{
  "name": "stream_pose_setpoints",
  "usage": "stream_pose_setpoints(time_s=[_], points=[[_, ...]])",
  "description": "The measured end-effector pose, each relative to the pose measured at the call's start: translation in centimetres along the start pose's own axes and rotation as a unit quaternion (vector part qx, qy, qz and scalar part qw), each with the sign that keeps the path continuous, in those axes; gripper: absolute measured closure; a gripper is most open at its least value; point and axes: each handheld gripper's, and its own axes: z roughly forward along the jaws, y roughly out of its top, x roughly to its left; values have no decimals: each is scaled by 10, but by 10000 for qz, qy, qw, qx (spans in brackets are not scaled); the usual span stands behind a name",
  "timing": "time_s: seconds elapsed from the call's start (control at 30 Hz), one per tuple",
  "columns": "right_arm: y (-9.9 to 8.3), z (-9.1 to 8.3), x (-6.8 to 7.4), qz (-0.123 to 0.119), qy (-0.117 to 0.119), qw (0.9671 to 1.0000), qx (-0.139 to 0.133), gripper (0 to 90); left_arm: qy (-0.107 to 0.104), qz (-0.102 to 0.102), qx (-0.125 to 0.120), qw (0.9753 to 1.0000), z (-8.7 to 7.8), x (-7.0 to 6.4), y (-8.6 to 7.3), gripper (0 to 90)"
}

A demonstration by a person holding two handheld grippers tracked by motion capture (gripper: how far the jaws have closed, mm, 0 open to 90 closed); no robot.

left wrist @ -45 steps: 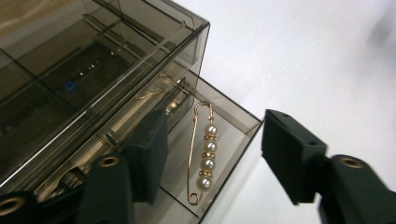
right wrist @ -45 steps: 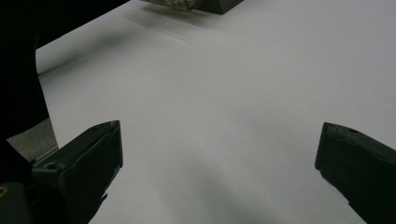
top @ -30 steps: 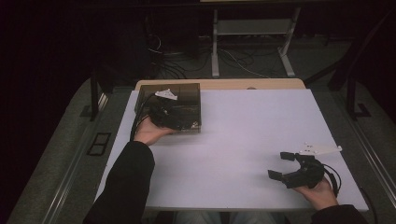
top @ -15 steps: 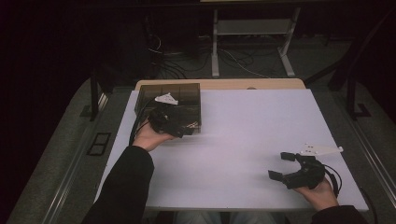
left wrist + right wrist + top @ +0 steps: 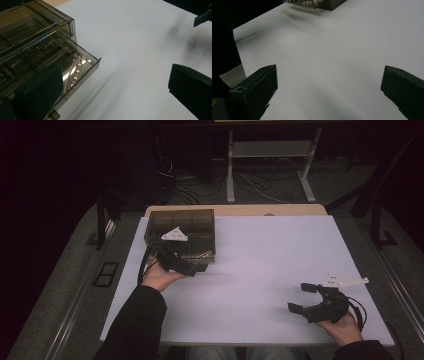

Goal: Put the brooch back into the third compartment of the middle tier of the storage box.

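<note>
With the drawer of the smoky box pulled out and the pearl pin lying inside, the left gripper, jaws spread and empty, should drop straight onto the pin, while the right gripper waits, also gaping, well apart.

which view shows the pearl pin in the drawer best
The left gripper view: the pearl pin lies close and sharp in the open drawer. The right gripper view catches its pearls at the top edge; the high view gives a faint glint.
</note>
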Motion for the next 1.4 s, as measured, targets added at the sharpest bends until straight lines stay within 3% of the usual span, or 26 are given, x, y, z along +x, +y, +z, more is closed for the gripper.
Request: stream_pose_setpoints(time_s=[0.47, 0.73, 1.4], points=[[0, 0, 0, -23, 5, 10000, 16, 4, -38, -132, -308, 9994, -8, -14, -24, 0], [0, 0, 0, -17, 6, 10000, 19, 4, -167, -120, -571, 9982, -16, -27, -35, 0], [0, 0, 0, 4, -5, 10000, 14, 4, -170, -196, -746, 9969, -11, -40, -72, 0]])
